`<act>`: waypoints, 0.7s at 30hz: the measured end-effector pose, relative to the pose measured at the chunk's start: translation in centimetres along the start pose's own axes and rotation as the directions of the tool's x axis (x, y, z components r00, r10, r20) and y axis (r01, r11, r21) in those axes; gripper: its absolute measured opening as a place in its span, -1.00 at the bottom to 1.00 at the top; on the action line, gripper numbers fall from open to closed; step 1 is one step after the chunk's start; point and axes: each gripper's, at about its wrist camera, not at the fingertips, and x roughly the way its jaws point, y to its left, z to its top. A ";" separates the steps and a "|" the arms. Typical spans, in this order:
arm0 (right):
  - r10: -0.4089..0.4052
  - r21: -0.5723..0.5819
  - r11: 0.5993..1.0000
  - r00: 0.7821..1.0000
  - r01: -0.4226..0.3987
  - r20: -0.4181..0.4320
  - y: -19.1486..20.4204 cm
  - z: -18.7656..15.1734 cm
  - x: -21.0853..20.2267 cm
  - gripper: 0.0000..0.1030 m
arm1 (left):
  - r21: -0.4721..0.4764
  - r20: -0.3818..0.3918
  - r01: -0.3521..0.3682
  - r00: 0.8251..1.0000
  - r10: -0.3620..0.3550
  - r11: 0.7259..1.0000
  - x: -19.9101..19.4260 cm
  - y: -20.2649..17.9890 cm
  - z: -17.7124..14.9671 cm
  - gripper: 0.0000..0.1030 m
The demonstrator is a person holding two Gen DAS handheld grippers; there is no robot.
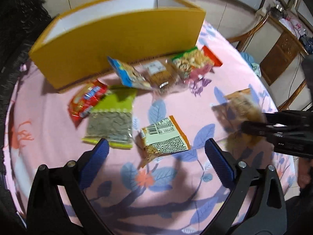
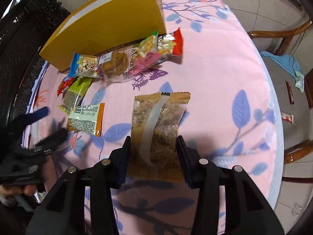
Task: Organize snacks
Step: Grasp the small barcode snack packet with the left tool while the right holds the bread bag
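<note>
A yellow open box stands at the back of the pink floral table; it also shows in the right wrist view. Several snack packets lie in front of it. My right gripper is shut on a tan snack packet and holds it above the table; the packet also shows blurred in the left wrist view. My left gripper is open and empty, just short of an orange-edged packet, with a green seed packet by its left finger.
A red packet, a blue packet, a clear cookie packet and a green-red packet lie near the box. Wooden chairs stand at the right. The table edge curves on the right.
</note>
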 end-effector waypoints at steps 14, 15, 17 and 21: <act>0.027 0.058 0.998 1.000 -0.027 0.002 -1.2 -0.7 -0.4 -0.09 | -0.028 -0.090 0.010 0.996 -0.013 1.000 4.4 -2.2 1.0 0.31; 0.027 0.059 0.998 1.000 -0.027 0.002 -1.3 -0.8 -0.4 -0.09 | -0.032 -0.113 0.006 0.994 -0.010 0.999 5.0 -2.2 0.8 0.22; 0.028 0.062 0.998 1.000 -0.028 0.001 -1.3 -0.8 -0.3 -0.09 | -0.023 -0.105 -0.004 0.994 0.001 1.000 5.2 -2.4 0.7 0.08; 0.030 0.061 0.998 1.000 -0.030 0.005 -1.3 -0.7 -0.3 -0.09 | -0.032 -0.077 0.011 0.997 -0.013 0.999 4.5 -2.2 0.8 -0.15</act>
